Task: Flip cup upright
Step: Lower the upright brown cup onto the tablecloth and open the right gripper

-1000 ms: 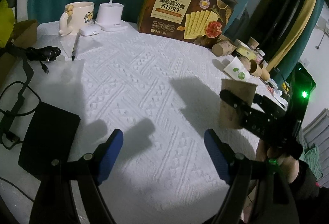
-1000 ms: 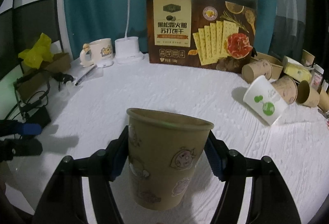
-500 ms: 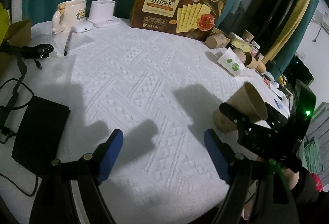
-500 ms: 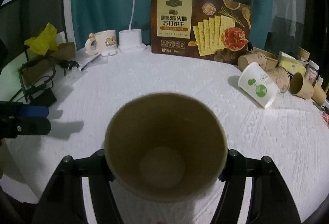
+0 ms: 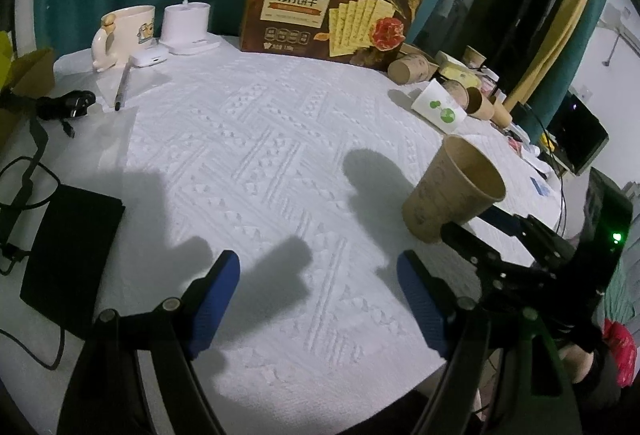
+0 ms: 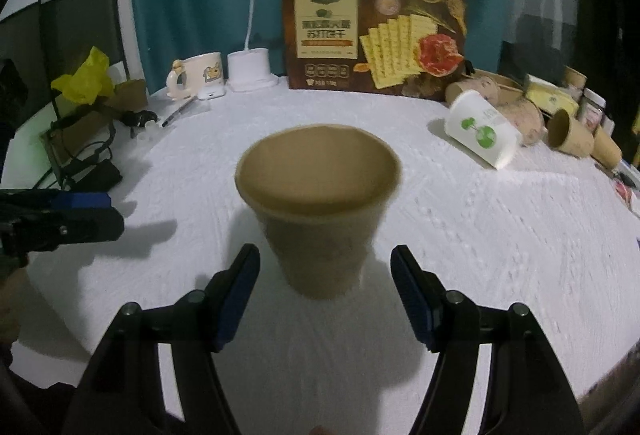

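A brown paper cup (image 6: pixel 320 211) stands upright, mouth up, on the white tablecloth (image 6: pixel 480 235). My right gripper (image 6: pixel 325 250) sits just behind it. Its jaws have just been opening: the cup's foot lies between the blue pads (image 6: pixel 236 295) with a gap on each side, so it is open. The left wrist view shows the same cup (image 5: pixel 452 191) at the right with the right gripper (image 5: pixel 476 225) at its base. My left gripper (image 5: pixel 320 275) hovers open over bare cloth, nothing between its fingers.
At the back stand a cracker box (image 6: pixel 376 35), a white desk lamp (image 6: pixel 252 71) and a mug (image 6: pixel 200 73). Several paper cups lie tipped at the right, among them a white one (image 6: pixel 480 135). Cables and a black case (image 5: pixel 68 255) lie at the left.
The cup, gripped and tipped toward the right camera half a second ago, now stands on the cloth. The right gripper has drawn back and its pads have come off it.
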Motion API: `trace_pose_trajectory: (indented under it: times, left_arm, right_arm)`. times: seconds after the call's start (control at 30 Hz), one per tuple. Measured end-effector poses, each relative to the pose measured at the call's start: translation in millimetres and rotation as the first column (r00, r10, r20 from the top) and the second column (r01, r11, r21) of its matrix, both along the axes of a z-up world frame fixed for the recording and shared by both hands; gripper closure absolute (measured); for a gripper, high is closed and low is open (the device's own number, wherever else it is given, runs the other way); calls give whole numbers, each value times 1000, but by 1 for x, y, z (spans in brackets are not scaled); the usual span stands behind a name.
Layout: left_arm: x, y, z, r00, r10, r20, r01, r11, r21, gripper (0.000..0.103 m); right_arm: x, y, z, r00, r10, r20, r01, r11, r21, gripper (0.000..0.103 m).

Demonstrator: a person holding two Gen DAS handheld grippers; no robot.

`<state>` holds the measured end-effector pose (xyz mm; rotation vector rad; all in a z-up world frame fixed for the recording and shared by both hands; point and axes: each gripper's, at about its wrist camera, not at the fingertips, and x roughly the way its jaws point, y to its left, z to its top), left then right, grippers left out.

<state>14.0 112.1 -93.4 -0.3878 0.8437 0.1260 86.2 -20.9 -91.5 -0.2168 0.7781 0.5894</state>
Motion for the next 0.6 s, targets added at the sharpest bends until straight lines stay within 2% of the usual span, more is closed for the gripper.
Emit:
trace_pose_trajectory:
  times: [0.2,0.43,0.6]
  left_arm:
    - [1,-18,5,999,-37,12,36,999,38,22]
    - [3,-38,10,997,-61,51,55,992,113,22]
    - [-1,-51,24,988,-94,123,77,988,137,22]
  right_arm:
    - [-16,-29,11,997,-68,-23,69,997,45,37]
    - [-30,-60,34,985,-172,-3,172,983,69,37]
    - [-43,-76,57,973,-227,38,223,971,90,37]
